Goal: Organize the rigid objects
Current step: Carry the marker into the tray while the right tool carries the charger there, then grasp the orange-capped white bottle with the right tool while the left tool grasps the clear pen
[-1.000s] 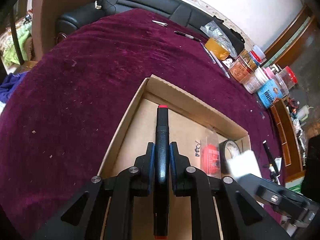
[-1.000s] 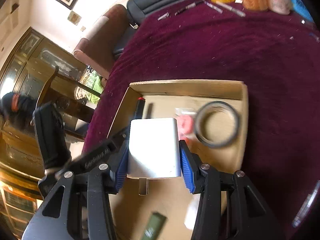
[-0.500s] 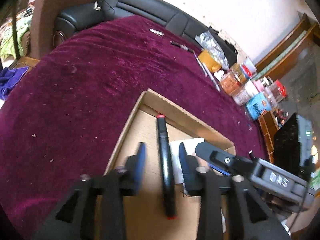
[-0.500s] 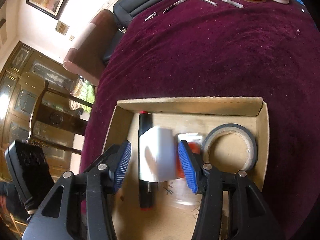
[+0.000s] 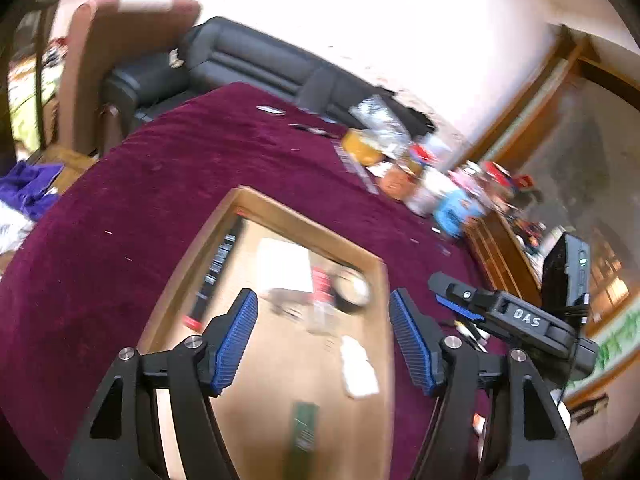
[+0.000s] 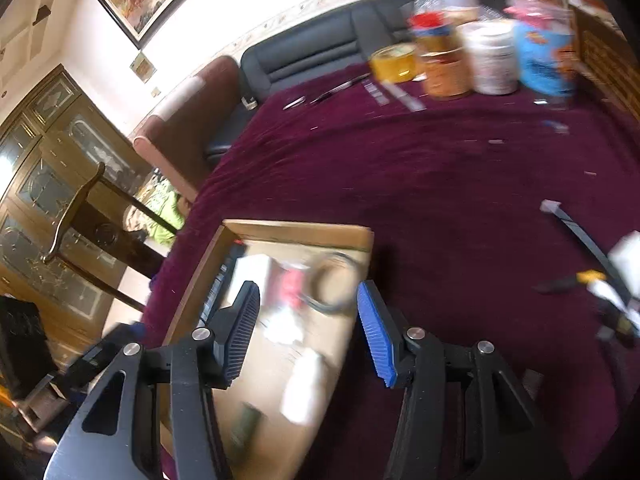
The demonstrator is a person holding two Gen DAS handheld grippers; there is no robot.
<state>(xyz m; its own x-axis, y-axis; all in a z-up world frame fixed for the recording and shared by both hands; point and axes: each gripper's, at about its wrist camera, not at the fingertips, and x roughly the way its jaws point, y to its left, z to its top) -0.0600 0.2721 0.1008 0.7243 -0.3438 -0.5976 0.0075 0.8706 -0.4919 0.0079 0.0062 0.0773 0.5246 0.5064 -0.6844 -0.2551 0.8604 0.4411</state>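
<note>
A shallow cardboard box [image 5: 304, 224] lies on the maroon tablecloth; it also shows in the right wrist view [image 6: 296, 232]. Inside lie a black marker with red ends [image 5: 212, 272] along the left wall, a white block [image 5: 284, 264], a red packet [image 5: 320, 280], a tape roll [image 5: 352, 288], a small white piece [image 5: 358, 368] and a dark green piece [image 5: 304, 428]. My left gripper [image 5: 324, 344] is open and empty above the box. My right gripper [image 6: 308, 332] is open and empty above the box's right side; it also shows in the left wrist view [image 5: 452, 296].
Jars and tins [image 6: 472, 60] crowd the table's far right. Pens [image 6: 336, 88] lie near the far edge. Loose dark tools [image 6: 580, 264] lie on the cloth right of the box. A sofa [image 5: 240, 64] and chair [image 5: 120, 48] stand behind the table.
My left gripper let go of the marker and my right gripper let go of the white block. Both lie in the box. Both grippers have lifted and pulled back, jaws wide.
</note>
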